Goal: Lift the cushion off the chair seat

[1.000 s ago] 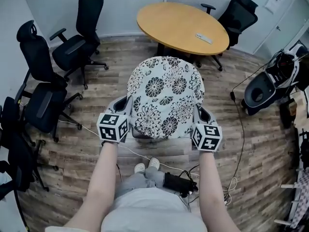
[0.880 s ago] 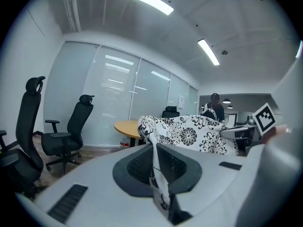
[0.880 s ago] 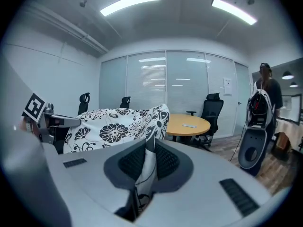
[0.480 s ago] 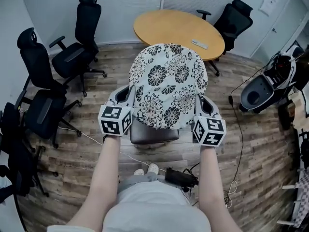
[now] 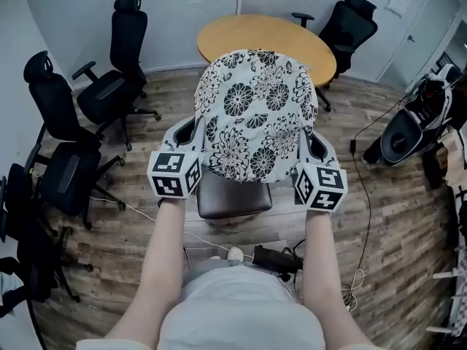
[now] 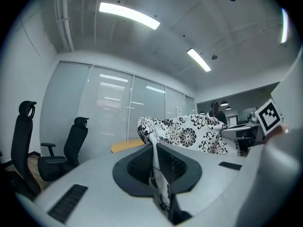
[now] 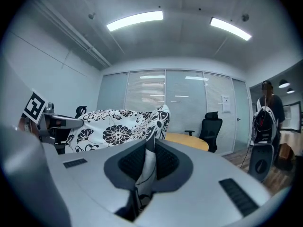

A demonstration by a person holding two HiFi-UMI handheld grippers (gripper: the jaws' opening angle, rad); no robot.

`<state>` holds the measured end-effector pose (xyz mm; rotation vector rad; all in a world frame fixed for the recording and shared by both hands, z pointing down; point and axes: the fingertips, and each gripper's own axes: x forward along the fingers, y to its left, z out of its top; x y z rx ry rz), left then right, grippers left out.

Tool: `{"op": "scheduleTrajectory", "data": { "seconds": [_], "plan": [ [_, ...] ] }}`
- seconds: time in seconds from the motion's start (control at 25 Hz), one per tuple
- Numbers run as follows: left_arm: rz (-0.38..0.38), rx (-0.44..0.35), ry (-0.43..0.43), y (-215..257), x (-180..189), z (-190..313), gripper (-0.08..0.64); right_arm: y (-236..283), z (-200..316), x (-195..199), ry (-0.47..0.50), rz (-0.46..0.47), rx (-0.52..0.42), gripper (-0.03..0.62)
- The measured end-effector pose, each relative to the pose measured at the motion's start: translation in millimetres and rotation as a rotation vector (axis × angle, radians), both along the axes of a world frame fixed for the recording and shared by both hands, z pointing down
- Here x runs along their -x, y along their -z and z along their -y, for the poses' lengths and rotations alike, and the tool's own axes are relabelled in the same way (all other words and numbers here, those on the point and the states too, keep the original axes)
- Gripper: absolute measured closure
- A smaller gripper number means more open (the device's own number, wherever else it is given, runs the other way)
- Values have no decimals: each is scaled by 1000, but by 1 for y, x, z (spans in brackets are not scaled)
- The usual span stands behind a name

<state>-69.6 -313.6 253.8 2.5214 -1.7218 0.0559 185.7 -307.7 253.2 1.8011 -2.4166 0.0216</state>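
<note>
Presently the floral cushion (image 5: 255,111) is held up above the chair seat (image 5: 232,195), whose brown front edge shows beneath it. The left gripper (image 5: 184,138) has its jaws pressed together on a fold of fabric at the cushion's left edge, and the right gripper (image 5: 315,146) pinches the fabric at the right edge in the same way. Behind the cushion stands a round wooden table (image 5: 219,31), with black office chairs (image 5: 109,86) at the left.

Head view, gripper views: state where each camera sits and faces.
Head view: on the person's head, facing steeply down at the cushion above the chair seat; forearms, left gripper, right gripper show.
Left gripper view: on the left gripper, level along fingers shut on cushion.
Right gripper view: on the right gripper, likewise.
All share the cushion.
</note>
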Motion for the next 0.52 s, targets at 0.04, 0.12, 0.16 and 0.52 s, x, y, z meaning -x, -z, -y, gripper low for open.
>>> {"op": "scheduleTrajectory", "data": {
  "seconds": [0.04,0.12,0.16,0.52],
  "plan": [
    [2,-11,-1,1,1,-2,540,0,-2,2,-2,1,-10,555],
    [9,-32,-5,5,-1,-5,541,2,-6,3,-3,-2,-28,556],
    [12,-41,-6,7,-2,-5,541,4,-6,3,-3,-5,-36,557],
    [20,-114,-15,25,-5,-8,541,16,-11,1,-16,-12,-88,557]
  ]
}}
